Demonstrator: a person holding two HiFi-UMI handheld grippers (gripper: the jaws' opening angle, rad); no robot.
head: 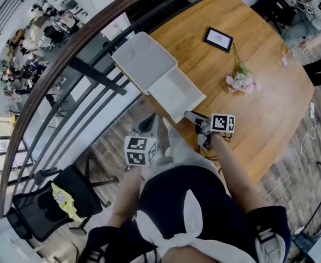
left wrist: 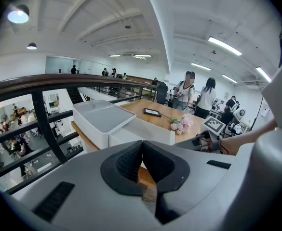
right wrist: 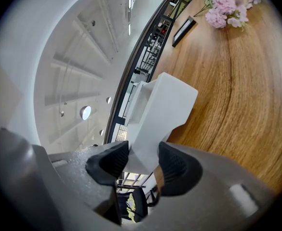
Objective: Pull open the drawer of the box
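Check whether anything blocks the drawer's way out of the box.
Nothing visible does. The drawer is already partly out of the box, its front wall clamped in the right gripper; the flowers lie well off to one side.

Left gripper [left wrist: 141, 146]: jaws closed, pads tip to tip, nothing between them. It points forward and slightly down, held just off the near side of the right gripper [head: 192, 116]. The left forearm [head: 126, 193] extends forward from the torso.

Right gripper: jaws part-spread, pads [right wrist: 175, 166] set on either side of the white drawer [right wrist: 166, 105] at its front wall. The right forearm [head: 232, 166] is extended forward, the gripper near level.
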